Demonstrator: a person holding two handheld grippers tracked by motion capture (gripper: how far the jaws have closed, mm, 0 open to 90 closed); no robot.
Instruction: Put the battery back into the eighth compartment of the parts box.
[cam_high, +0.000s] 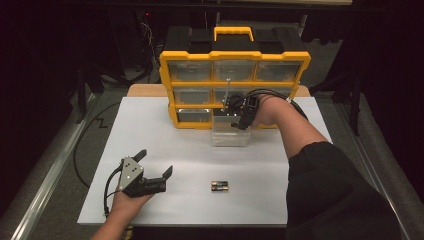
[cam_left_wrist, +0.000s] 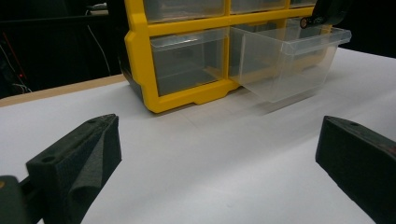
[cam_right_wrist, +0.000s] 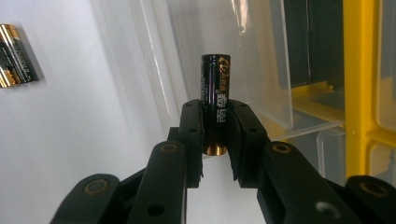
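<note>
A dark room around us, and a white tabletop (cam_high: 165, 130) under the lights. We're on the battery (cam_right_wrist: 214, 100) first: it stands upright, pinched between the pads of the right tongs (cam_right_wrist: 214, 133), its gold end at the bottom and its black body rising clear above the pads. Just behind it we see the clear drawer (cam_high: 230, 134), pulled out from the bottom row of the yellow organizer (cam_high: 234, 87) and resting on the tabletop; from the high view the right tongs (cam_high: 239, 111) hang over that drawer's open top. Out on the tabletop, well apart from the drawer, two more batteries (cam_high: 219, 186) lie side by side. Further left we find the left tongs (cam_high: 156, 162), spread wide with nothing between them, low over the tabletop and aimed towards the organizer.
</note>
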